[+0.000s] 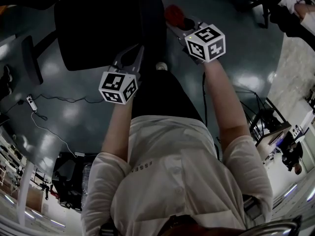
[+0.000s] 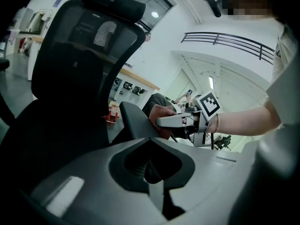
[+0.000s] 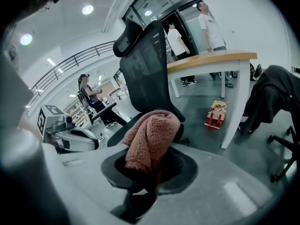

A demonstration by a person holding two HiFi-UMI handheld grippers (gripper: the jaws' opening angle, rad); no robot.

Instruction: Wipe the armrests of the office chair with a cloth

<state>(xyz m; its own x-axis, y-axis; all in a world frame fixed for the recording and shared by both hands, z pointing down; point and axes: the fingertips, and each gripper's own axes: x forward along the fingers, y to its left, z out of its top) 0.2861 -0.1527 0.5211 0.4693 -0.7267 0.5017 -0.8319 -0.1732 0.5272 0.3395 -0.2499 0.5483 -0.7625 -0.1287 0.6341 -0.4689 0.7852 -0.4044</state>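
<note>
Cloth (image 3: 151, 139) pinched in right gripper (image 1: 179, 20) meets armrest (image 2: 133, 121) edge.

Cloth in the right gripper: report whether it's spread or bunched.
Bunched: the pink cloth stands as a folded wad clamped in the right gripper.

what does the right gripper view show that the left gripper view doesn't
Only the right gripper view: the left gripper seen from outside, and a dark jacket draped at the far right. Only the left gripper view: the right gripper seen from outside, and the armrest where it holds the cloth. Both: the office chair and that pink cloth, gripped in the right gripper's fingers.
</note>
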